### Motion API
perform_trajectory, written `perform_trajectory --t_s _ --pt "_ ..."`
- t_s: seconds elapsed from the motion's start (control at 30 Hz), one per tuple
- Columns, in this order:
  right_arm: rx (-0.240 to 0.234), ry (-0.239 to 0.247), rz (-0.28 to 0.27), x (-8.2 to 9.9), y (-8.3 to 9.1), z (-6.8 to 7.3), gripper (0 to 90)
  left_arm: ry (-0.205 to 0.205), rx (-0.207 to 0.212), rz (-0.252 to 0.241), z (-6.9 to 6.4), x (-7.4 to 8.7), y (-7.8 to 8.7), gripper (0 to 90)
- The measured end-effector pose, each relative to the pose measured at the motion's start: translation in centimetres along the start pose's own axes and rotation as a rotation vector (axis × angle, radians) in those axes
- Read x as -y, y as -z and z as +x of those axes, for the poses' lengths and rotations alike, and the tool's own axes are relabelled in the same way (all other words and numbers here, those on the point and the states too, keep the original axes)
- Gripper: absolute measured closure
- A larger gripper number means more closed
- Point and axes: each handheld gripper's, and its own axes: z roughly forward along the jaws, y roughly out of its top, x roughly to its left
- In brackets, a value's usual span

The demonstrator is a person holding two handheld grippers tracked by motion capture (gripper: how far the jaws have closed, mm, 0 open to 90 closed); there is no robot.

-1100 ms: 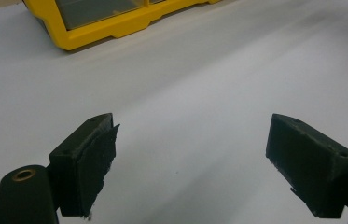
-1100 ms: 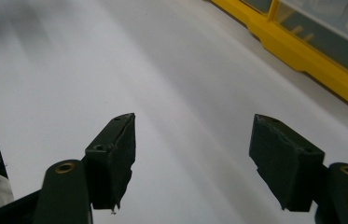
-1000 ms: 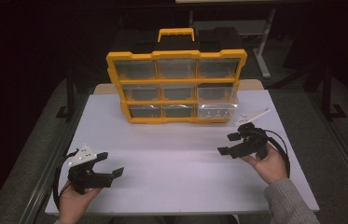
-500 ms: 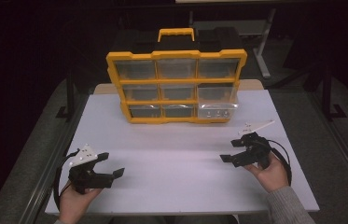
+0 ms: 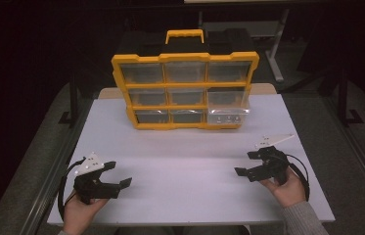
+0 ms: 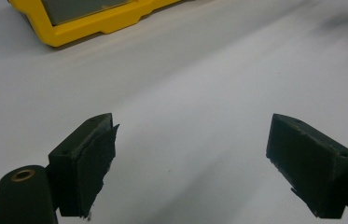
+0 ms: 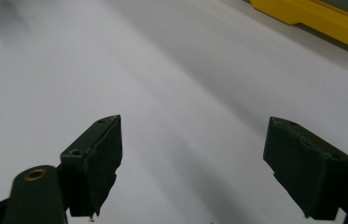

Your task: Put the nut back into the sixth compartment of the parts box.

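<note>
Dark room, white table (image 5: 185, 161) in the middle. At its far edge, upright: yellow drawer box (image 5: 185, 90), long axis running side to side, clear drawer fronts facing the near edge, handle on top; lower right drawer (image 5: 227, 116) pulled partly out. Well apart from it, near the front corners: left gripper (image 5: 120, 176), spread wide, nothing between; right gripper (image 5: 246, 164), just been opening, likewise spread and empty, pointing inward.

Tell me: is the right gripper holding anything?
No, the right gripper stands open over the bare white table, nothing between its jaws.
</note>
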Motion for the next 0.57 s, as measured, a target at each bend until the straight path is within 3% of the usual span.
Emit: perform_trajectory --t_s 0.57 --pt "0.007 -0.027 -0.034 2.6 0.1 0.0 17.3 -0.009 0.011 0.009 -0.2 0.5 -0.4 15.4"
